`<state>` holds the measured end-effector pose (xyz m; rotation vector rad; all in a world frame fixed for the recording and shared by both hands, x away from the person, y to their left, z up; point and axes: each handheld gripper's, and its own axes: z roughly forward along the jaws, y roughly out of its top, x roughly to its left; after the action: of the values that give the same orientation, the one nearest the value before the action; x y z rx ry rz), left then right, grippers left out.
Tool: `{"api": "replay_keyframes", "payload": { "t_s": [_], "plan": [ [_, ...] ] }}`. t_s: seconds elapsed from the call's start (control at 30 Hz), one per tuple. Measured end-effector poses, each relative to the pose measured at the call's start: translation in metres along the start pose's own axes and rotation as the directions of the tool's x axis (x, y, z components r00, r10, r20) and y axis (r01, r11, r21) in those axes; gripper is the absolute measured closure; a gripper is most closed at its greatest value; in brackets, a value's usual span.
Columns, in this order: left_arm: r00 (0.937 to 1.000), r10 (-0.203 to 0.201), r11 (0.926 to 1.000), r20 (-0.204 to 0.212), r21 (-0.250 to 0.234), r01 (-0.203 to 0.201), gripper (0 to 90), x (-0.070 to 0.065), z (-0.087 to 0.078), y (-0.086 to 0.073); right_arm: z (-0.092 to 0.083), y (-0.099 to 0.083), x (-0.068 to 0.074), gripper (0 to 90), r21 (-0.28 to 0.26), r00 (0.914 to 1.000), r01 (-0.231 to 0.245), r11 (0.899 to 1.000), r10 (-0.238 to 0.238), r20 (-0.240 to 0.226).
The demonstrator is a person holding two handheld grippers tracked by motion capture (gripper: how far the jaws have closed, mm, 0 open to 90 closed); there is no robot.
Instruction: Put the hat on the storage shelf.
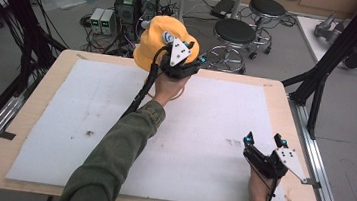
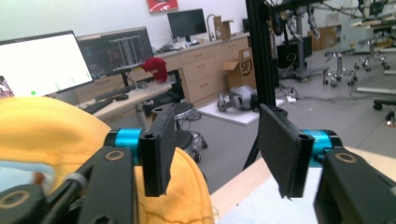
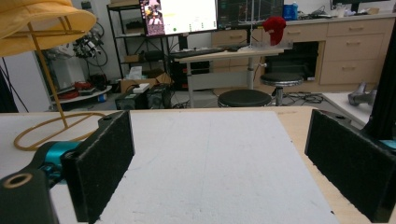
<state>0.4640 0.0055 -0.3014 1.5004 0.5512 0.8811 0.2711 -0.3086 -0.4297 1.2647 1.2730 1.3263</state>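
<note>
A yellow hat [image 1: 155,38] sits on a thin yellow wire stand [image 3: 51,93] at the far edge of the table. My left gripper [image 1: 185,63] is held up right beside the hat, on its right side. In the left gripper view the hat [image 2: 42,130] lies to the left of and behind the left jaw, and the left gripper [image 2: 224,154] stands open with nothing between its pads. My right gripper [image 1: 264,138] rests low near the front right of the table, open. In the right gripper view the hat [image 3: 37,23] hangs at the upper left, far from the right gripper [image 3: 219,163].
A white foam mat [image 1: 198,133] covers most of the wooden table [image 1: 286,112]. Two black stools [image 1: 234,33] and computer boxes [image 1: 136,5] stand on the floor beyond the far edge. Black frame posts [image 1: 319,80] rise at the table's right side.
</note>
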Motion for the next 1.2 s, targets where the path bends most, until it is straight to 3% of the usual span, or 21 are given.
{"api": "replay_keyframes", "payload": {
  "t_s": [0.13,0.27,0.5,0.77,0.93,1.2],
  "plan": [
    [0.9988,-0.045,0.9982,0.020,-0.038,0.046,34.4,0.007,-0.009,0.009,0.000,0.000,0.000,6.9,0.002,1.0000,-0.003,1.000,0.003,0.004],
    [0.9972,-0.071,0.9947,0.022,-0.072,0.073,30.7,0.014,-0.023,0.020,-0.001,0.000,0.000,7.0,-0.005,1.0000,-0.001,1.000,0.001,0.008],
    [0.9948,-0.100,0.9901,-0.023,-0.102,0.097,30.0,0.031,-0.050,0.025,-0.001,0.001,0.002,7.0,-0.010,0.9999,0.007,1.000,-0.007,0.008],
    [0.9937,-0.089,0.9898,-0.068,-0.118,0.081,29.6,0.040,-0.083,0.024,0.001,-0.001,0.003,6.9,0.001,0.9999,0.010,1.000,-0.010,0.013],
    [0.9915,-0.104,0.9874,-0.077,-0.127,0.094,28.6,0.047,-0.102,0.021,0.000,0.000,0.004,6.9,0.000,0.9999,0.010,1.000,-0.010,0.011],
    [0.9928,-0.084,0.9893,-0.086,-0.126,0.072,27.3,0.047,-0.125,0.014,0.000,-0.001,0.004,6.9,-0.002,0.9999,0.004,1.000,-0.004,0.011]
  ]
}}
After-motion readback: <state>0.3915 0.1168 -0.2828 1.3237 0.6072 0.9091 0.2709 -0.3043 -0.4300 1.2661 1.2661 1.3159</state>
